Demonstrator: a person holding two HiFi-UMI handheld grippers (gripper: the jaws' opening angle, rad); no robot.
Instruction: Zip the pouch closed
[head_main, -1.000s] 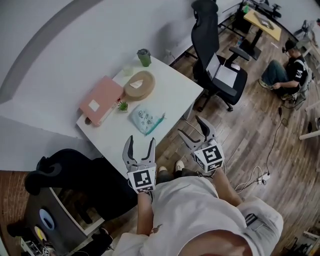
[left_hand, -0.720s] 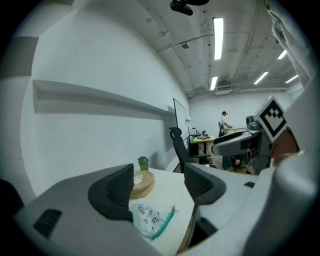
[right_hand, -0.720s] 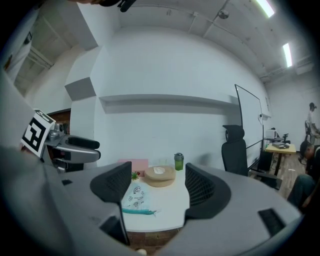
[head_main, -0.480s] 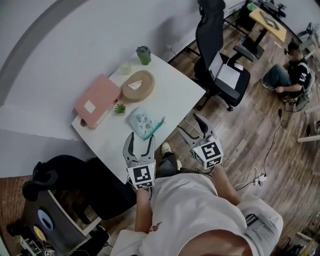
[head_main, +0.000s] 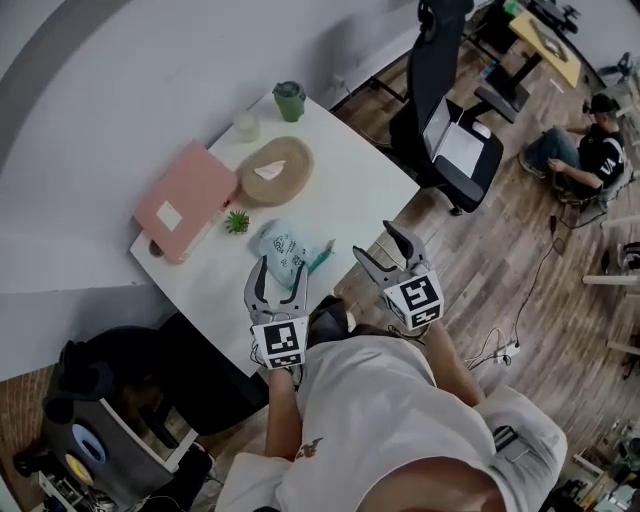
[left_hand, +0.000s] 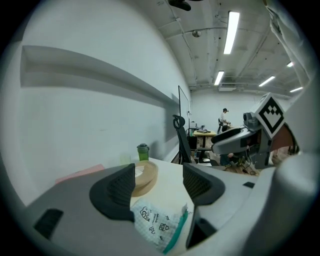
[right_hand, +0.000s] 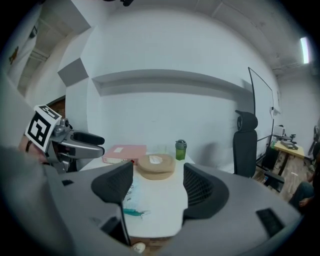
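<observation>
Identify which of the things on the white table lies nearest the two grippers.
The patterned pouch with the teal zip, by the near edge; the pink box, round tray and green cup sit farther back.

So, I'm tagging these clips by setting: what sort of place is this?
Probably an open-plan office or workshop: a black office chair, a yellow-topped desk farther back, and ceiling strip lights.
</observation>
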